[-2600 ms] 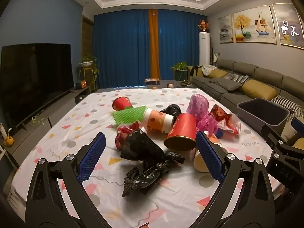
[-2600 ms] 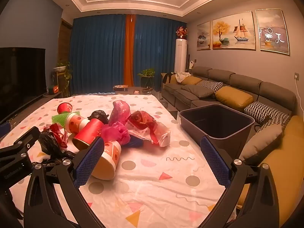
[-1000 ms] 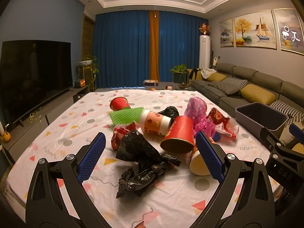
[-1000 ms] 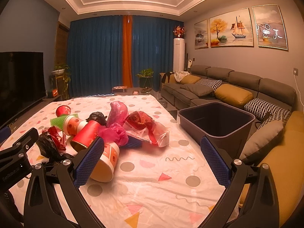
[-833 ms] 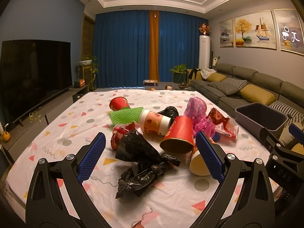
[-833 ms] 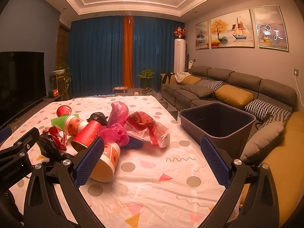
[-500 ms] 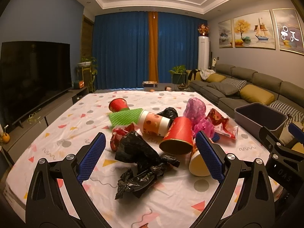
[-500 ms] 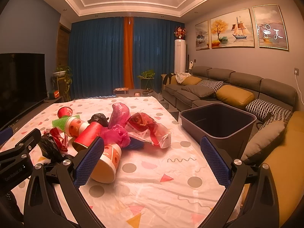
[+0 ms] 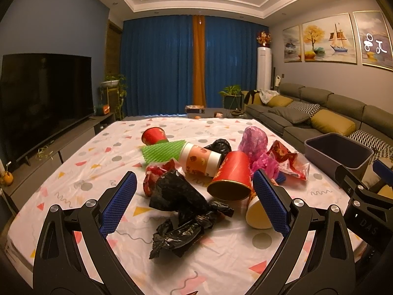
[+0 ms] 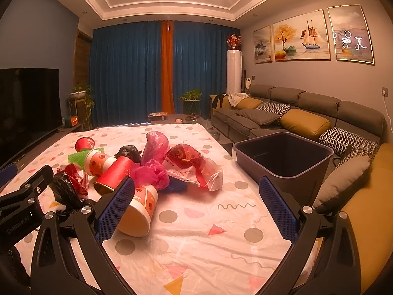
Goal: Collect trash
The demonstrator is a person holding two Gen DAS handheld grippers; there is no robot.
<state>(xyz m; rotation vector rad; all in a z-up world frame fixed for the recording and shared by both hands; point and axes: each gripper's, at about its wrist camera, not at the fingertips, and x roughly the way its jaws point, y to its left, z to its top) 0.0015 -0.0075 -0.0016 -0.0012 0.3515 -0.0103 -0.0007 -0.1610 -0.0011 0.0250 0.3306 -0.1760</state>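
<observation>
My left gripper (image 9: 194, 201) hangs above the near edge of the table covered in a white cloth with coloured dots and triangles (image 9: 81, 172), its blue-padded fingers (image 9: 118, 206) spread wide and holding nothing; between them lies a crumpled black plastic bag (image 9: 181, 206). Just beyond it a red paper cup with a gold rim (image 9: 232, 174) lies on its side, its mouth towards me, leaning on a white and orange patterned paper cup (image 9: 200, 158), which also lies tipped over. A green foam mesh sleeve (image 9: 162, 151) and a smaller red cup (image 9: 154, 135) lie further back, and a pink plastic bag (image 9: 253, 142) and a red and clear snack wrapper (image 9: 287, 162) lie to the right. My right gripper (image 10: 196, 207) is also spread wide and empty, hovering over bare cloth, with a tipped white and orange cup (image 10: 140, 211) just beside its left finger. The dark grey rectangular plastic bin (image 10: 282, 162) stands open beside the table's right edge, in front of the grey sofa (image 10: 319, 113).
</observation>
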